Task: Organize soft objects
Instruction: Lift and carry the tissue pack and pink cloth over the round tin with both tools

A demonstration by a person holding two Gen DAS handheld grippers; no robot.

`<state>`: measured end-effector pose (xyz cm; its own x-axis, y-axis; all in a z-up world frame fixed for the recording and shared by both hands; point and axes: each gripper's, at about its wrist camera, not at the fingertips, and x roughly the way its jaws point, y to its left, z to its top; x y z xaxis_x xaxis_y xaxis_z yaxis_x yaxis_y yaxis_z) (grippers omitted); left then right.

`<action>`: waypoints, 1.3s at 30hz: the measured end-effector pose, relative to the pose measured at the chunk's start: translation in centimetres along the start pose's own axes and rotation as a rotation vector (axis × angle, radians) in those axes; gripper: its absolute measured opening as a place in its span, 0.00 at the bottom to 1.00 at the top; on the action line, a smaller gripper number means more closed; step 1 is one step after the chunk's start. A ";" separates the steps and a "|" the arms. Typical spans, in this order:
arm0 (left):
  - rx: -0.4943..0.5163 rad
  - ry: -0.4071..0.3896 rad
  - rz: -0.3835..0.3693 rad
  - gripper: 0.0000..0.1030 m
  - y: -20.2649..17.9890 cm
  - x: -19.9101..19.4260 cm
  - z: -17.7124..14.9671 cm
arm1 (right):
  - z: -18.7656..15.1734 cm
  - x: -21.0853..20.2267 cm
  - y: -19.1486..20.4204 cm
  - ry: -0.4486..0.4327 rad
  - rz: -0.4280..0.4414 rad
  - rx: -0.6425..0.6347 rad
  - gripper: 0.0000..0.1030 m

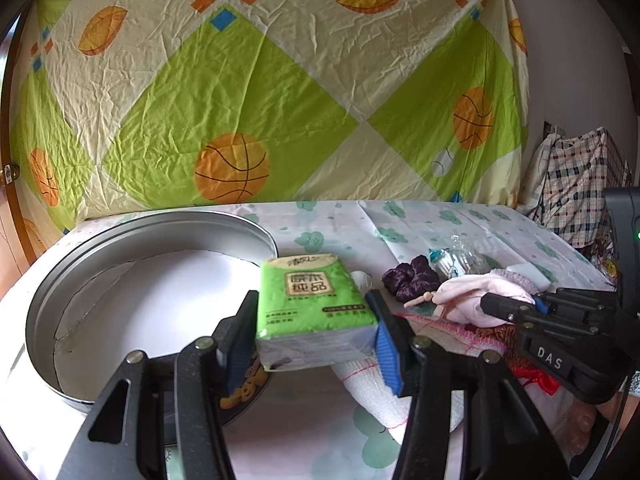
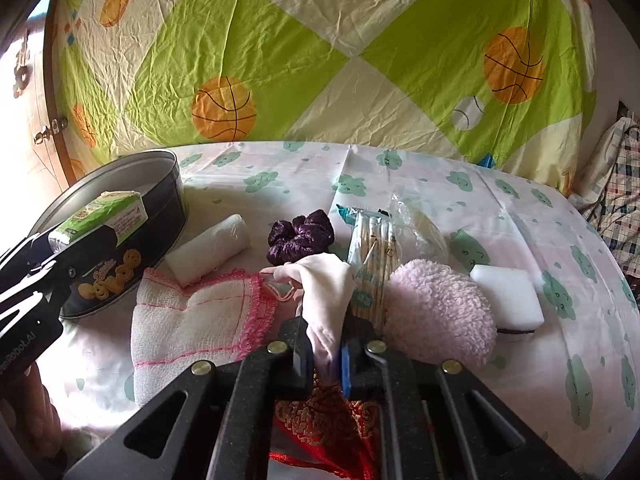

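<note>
My left gripper (image 1: 316,332) is shut on a green tissue pack (image 1: 314,304) and holds it above the rim of a round metal tin (image 1: 48,312). The pack (image 2: 100,216) and tin (image 2: 132,240) also show at the left of the right wrist view. My right gripper (image 2: 322,354) is shut on a pale pink cloth (image 2: 326,296) lifted just above the table; it shows in the left wrist view (image 1: 472,300) too. Near it lie a purple scrunchie (image 2: 300,236), a fluffy pink pad (image 2: 436,312), a pink-edged white cloth (image 2: 192,320) and a rolled white bandage (image 2: 208,248).
A bag of wooden sticks (image 2: 374,252) and a white sponge block (image 2: 506,296) lie at the right. A red and gold pouch (image 2: 324,420) lies under my right gripper. A patterned sheet (image 2: 320,60) hangs behind the table. Checked fabric (image 1: 580,184) sits at the far right.
</note>
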<state>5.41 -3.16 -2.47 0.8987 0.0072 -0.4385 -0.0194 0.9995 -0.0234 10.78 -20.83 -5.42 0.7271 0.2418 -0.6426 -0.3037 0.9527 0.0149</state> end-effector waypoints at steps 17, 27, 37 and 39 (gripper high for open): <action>-0.048 -0.050 0.014 0.51 2.0 -1.3 -0.3 | -0.5 -6.0 0.1 -0.316 -0.017 0.008 0.09; -0.053 -0.087 0.046 0.51 3.7 -2.2 -0.6 | -0.1 -6.6 2.8 -0.417 0.022 0.001 0.09; -0.084 -0.108 0.088 0.51 5.9 -2.7 -0.6 | 0.3 -5.8 5.5 -0.412 0.054 -0.016 0.09; -0.088 -0.111 0.096 0.51 6.4 -2.8 -0.6 | 0.4 -5.6 6.0 -0.410 0.061 -0.021 0.09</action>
<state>2.45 3.15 -1.96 0.9336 0.1102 -0.3409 -0.1412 0.9877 -0.0673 5.13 -16.39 -1.40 0.8910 0.3555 -0.2823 -0.3634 0.9313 0.0257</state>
